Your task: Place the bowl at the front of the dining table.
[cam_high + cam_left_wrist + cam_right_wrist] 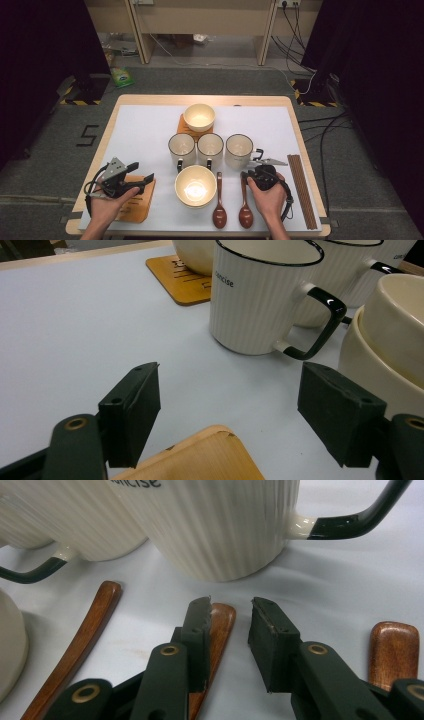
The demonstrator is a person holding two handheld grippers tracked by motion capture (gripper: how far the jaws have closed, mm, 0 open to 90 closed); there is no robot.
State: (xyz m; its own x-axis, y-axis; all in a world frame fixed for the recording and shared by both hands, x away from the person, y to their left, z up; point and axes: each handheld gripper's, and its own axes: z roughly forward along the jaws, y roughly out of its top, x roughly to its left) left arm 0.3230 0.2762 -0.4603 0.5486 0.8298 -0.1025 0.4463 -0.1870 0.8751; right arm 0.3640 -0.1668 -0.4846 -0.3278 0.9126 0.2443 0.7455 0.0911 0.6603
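Note:
My right gripper (247, 175) (230, 605) is low on the white mat, just in front of the right-hand cream mug (239, 150) (215, 525). Its jaws straddle the handle tip of the right wooden spoon (245, 202) (220, 625). The handle lies against one jaw, a gap separates it from the other, and the gripper is open. A second wooden spoon (219, 205) (85, 635) lies parallel on the left. My left gripper (141, 171) (230, 377) is wide open and empty above the corner of a wooden coaster (137, 202) (210, 455).
Three ribbed mugs stand in a row, the left one (181, 148) (255, 300) with its black handle facing me. Nested cream bowls (195, 186) (385, 340) sit in front. Another bowl (199, 117) rests on a back coaster (185, 282). Chopsticks (302, 190) lie at the right edge.

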